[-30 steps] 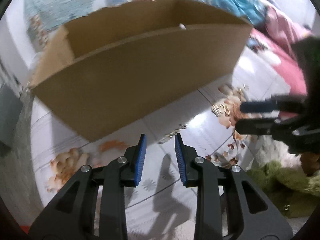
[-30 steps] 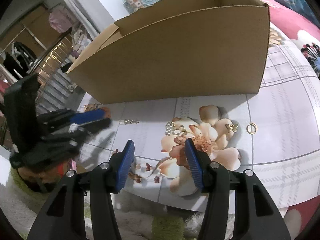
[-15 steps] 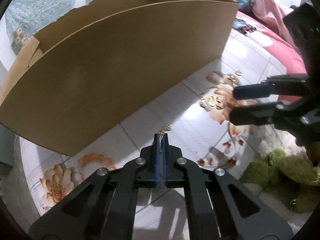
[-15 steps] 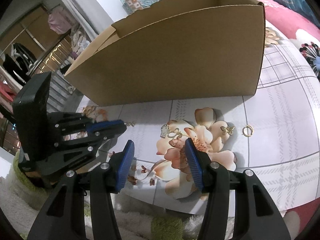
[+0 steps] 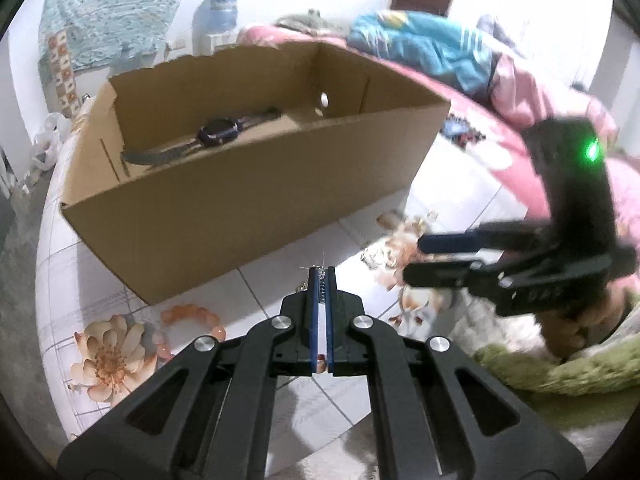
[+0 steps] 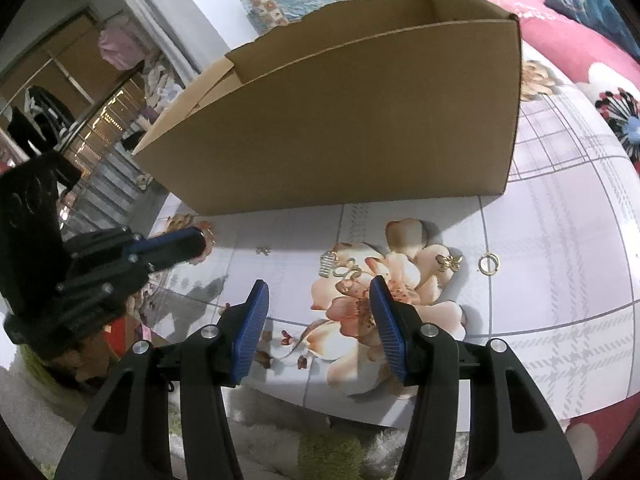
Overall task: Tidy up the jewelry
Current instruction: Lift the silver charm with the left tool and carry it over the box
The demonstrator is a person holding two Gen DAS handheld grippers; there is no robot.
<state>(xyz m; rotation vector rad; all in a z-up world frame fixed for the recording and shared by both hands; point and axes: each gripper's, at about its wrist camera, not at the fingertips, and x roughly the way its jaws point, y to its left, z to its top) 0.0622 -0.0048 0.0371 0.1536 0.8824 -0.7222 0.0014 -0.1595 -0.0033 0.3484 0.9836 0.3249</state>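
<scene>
My left gripper (image 5: 319, 274) is shut, and a small silvery jewelry piece (image 5: 320, 286) shows pinched between its blue pads, lifted a little off the floral tabletop (image 5: 280, 280). In front of it stands an open cardboard box (image 5: 240, 208) with a dark wristwatch (image 5: 218, 134) lying inside. My right gripper (image 6: 318, 304) hovers open over the printed flower with nothing between its fingers. Just beyond it lie a silver coil charm (image 6: 327, 264), a gold swirl piece (image 6: 347, 271), a gold butterfly (image 6: 449, 262) and a gold ring (image 6: 489, 264). Another tiny piece (image 6: 263, 250) rests near the left gripper (image 6: 200, 240).
The box (image 6: 340, 120) fills the back of the table. A green shaggy rug (image 5: 560, 368) lies below the table's front edge. A bed with pink covers (image 5: 500, 92) and heaped clothes stands to the right. A water bottle (image 5: 222, 10) sits behind the box.
My left gripper went from open to shut on the small silvery piece, then rose and tipped up, bringing the box's inside and the watch into view. The right gripper stayed still.
</scene>
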